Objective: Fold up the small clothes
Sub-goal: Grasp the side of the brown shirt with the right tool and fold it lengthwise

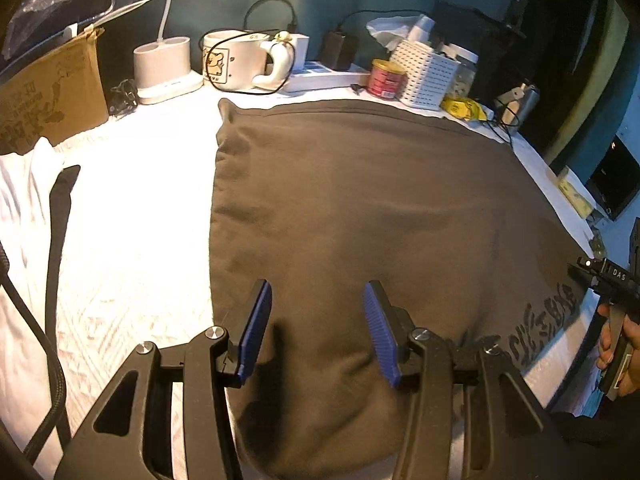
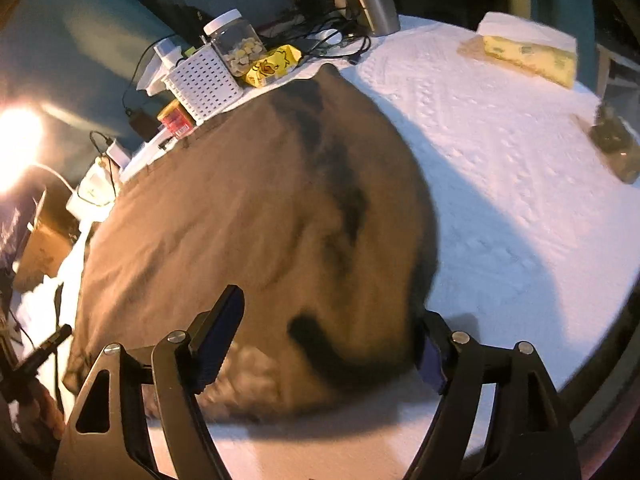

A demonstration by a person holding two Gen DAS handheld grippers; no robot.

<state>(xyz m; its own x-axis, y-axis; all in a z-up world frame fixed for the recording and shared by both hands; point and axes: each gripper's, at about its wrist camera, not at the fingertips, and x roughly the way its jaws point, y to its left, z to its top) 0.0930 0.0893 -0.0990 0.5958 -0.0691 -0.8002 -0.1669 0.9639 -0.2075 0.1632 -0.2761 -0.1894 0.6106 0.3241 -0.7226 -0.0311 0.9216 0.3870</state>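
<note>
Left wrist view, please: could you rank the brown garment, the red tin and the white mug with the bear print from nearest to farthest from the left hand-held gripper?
1. Brown garment: spread on the white cloth directly under and ahead of the left hand-held gripper.
2. Red tin: at the far edge, right of centre.
3. White mug with the bear print: far edge, left of centre; nearly level with the tin, so too close to call.

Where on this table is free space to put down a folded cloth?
Free: white tablecloth right of the brown garment, before the tissue box; also between garment and cardboard box. Crowded: back edge, around mug and white basket.
</note>
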